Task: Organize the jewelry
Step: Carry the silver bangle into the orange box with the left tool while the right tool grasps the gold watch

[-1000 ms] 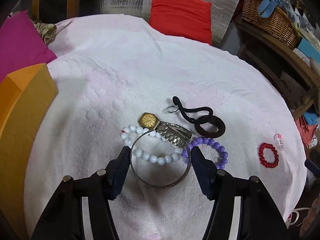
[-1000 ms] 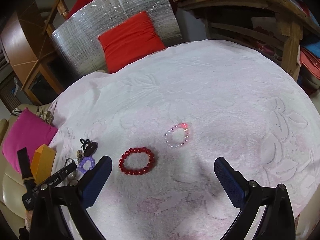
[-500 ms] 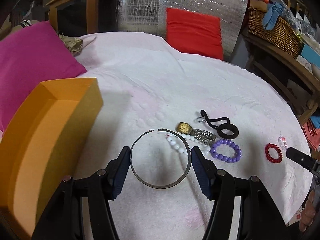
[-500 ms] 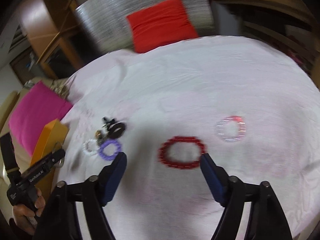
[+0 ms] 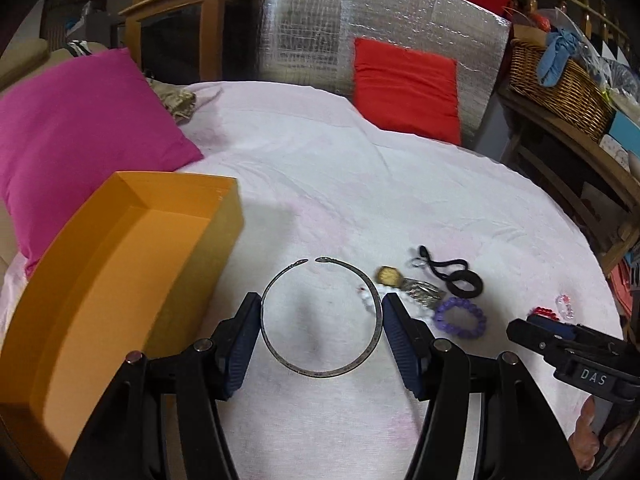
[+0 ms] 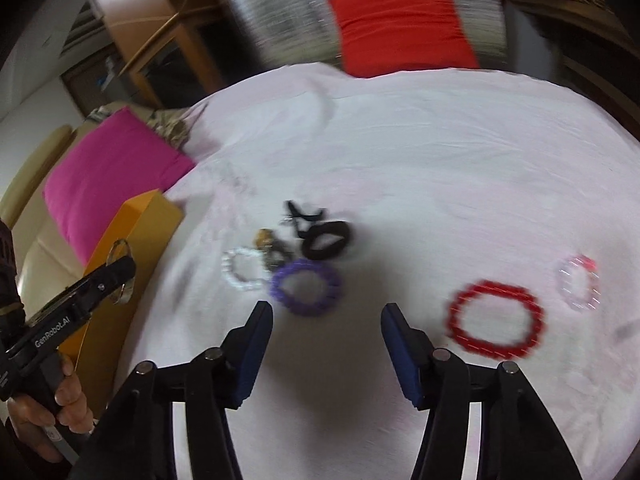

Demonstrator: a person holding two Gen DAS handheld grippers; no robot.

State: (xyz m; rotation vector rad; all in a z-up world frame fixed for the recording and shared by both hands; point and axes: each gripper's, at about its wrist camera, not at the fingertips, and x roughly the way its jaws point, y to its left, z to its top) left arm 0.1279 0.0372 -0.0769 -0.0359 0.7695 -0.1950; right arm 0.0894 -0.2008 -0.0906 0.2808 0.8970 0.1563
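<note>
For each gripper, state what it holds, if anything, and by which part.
Left gripper: thin open silver metal bangle, pinched across its opposite sides. Right gripper: nothing between its closing jaws.

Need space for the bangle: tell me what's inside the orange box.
The orange box shows only bare orange floor and walls; its near end is blurred and cut off, so that part stays unknown.

An orange box [image 5: 120, 276] sits by a magenta cushion [image 5: 76, 136]; the cloth [image 5: 328, 184] is pale pink (faintly embossed). Right of the box: purple bead bracelet [image 6: 306, 287], red bead bracelet [image 6: 495, 319], black hair tie [image 6: 326, 240].
</note>
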